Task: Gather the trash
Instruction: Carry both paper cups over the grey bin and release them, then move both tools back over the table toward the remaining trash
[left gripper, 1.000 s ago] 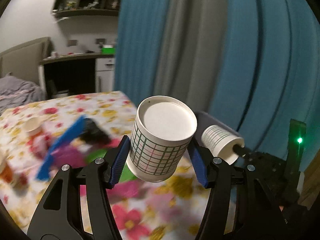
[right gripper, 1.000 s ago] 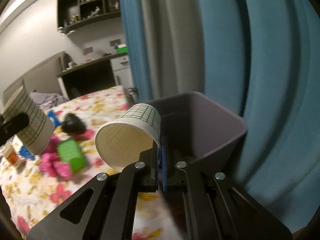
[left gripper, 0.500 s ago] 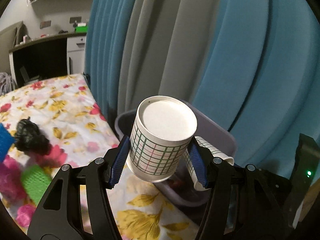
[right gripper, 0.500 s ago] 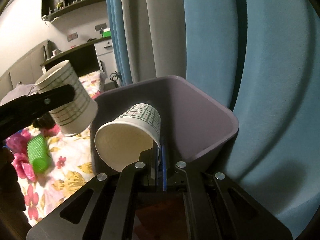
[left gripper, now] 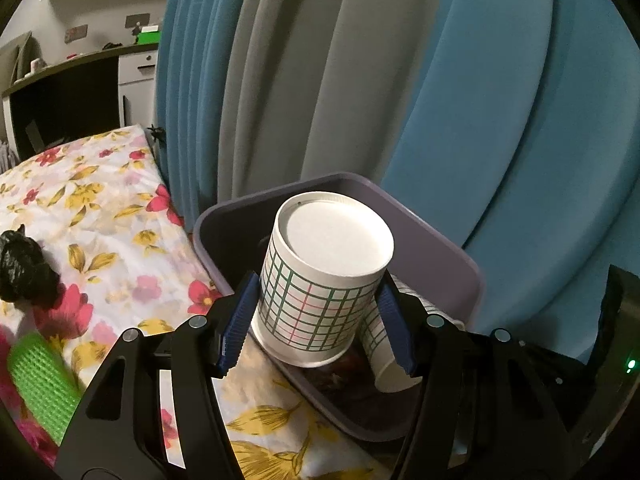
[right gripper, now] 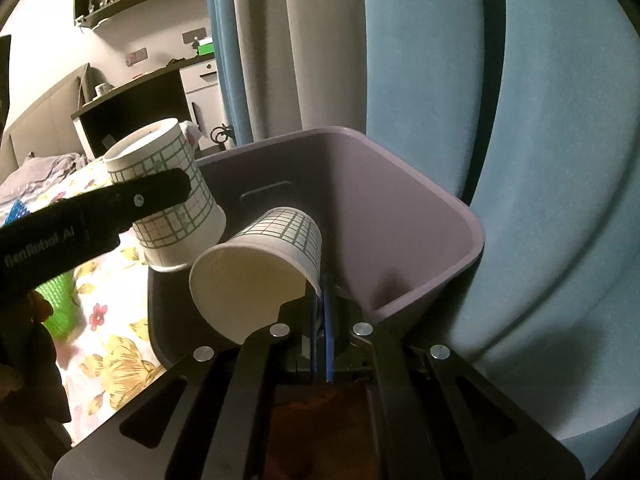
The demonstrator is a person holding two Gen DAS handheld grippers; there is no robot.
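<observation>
Over bin [right gripper: 460,216]: left gripper [left gripper: 316,320] clamps upturned cup [left gripper: 324,276], right gripper [right gripper: 320,316] pinches cup rim [right gripper: 316,284]; I release inside walls, one cup first.

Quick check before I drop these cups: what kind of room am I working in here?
Most likely a bedroom. A bed with a floral-print sheet lies beside floor-length blue and grey curtains, with a dark desk and wall shelves behind. The purple plastic bin stands at the bed's edge.
</observation>
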